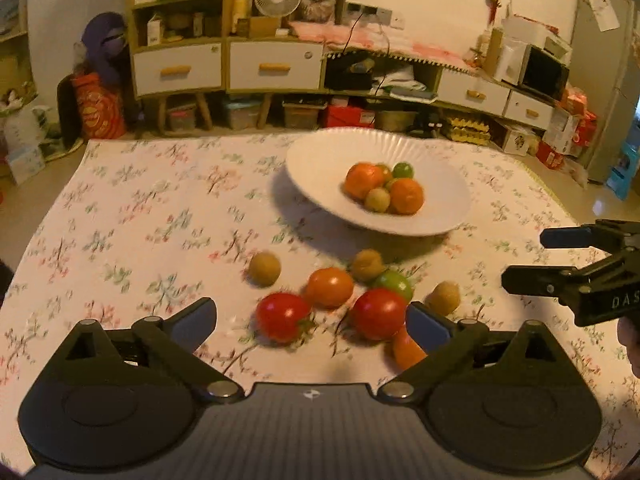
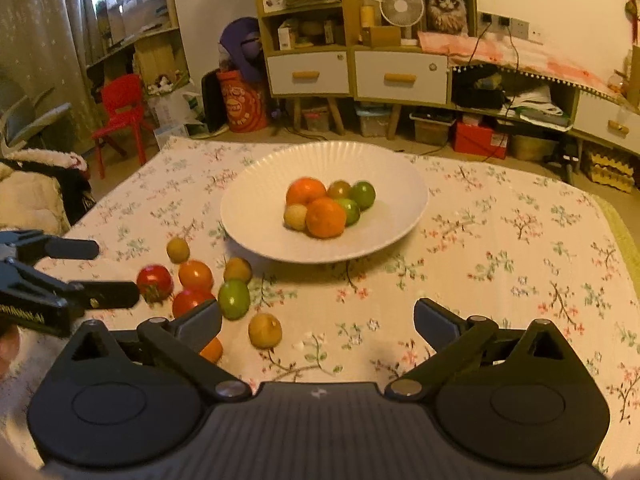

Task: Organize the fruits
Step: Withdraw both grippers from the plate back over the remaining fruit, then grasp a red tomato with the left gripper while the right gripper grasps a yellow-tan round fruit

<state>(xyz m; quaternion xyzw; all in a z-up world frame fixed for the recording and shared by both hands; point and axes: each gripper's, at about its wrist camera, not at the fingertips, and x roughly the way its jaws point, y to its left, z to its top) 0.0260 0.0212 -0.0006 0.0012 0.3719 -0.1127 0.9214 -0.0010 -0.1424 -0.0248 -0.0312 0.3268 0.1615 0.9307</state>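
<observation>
Filling the bottom of its own view, the left hand-held gripper (image 1: 312, 316) stands wide with nothing gripped; the right hand-held gripper (image 2: 318, 320) likewise gapes empty. Beneath them spreads the floral worktop (image 2: 500, 240). At frame centre sits a white plate (image 2: 256, 184) holding oranges and green fruits. Loose tomatoes (image 1: 282, 316) and small brown fruits (image 1: 264, 268) lie lower-centre, just before the plate.

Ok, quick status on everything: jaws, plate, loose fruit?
left gripper: jaws wide open, nothing gripped
right gripper: jaws wide open, nothing between them
white plate: upright on cloth, holding several fruits
loose fruit: clustered on tablecloth before the plate
</observation>
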